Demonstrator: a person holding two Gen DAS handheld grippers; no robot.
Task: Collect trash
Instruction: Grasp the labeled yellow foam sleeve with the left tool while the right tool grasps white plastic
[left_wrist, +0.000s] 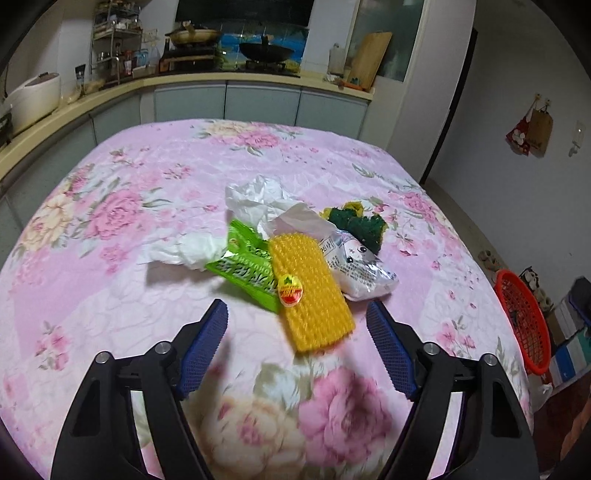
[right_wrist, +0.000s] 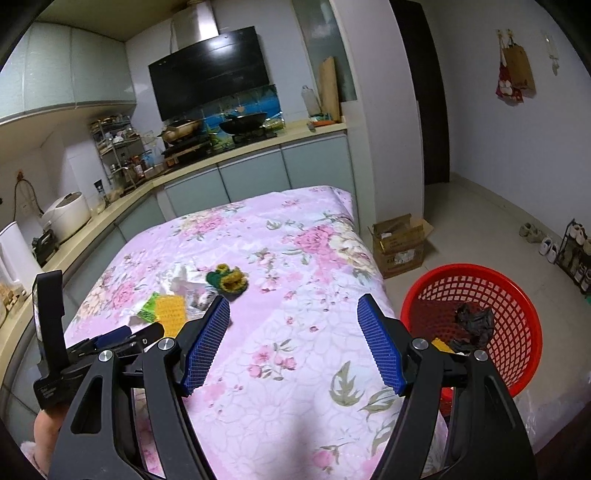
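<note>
Plainly, by item:

Surface: a table under a pink floral cloth (left_wrist: 122, 192), with kitchen counters behind it.
Trash pile: a loose cluster near the middle of the cloth, its pieces touching or overlapping.
Yellow foam net (left_wrist: 310, 291): nearest to the left gripper, lying flat, a round red and yellow sticker (left_wrist: 290, 290) on its left edge.
Green wrapper (left_wrist: 245, 267): just left of the net and partly beneath it.
White tissue (left_wrist: 255, 195): crumpled, behind the wrapper and the net; a flatter white piece spreads out to the left.
Clear printed bag (left_wrist: 364, 273): right of the net, touching it.
Green and yellow scrubber (left_wrist: 358, 221): at the far right of the pile, behind the bag; the right wrist view shows it as a knitted lump (right_wrist: 227, 278).
Left gripper (left_wrist: 297, 308): jaws spread wide, blue pads on either side of the net's near end, neither pad touching it; nothing held.
Right gripper (right_wrist: 293, 304): jaws wide, nothing between them but bare cloth; it hangs over the table's near right part, well apart from the pile.
Red basket (right_wrist: 517, 314): on the floor just beside the table's right edge, holding a crumpled black bag (right_wrist: 474, 319) and a yellow scrap.
Cardboard box (right_wrist: 400, 240): open, on the floor beyond the basket.
</note>
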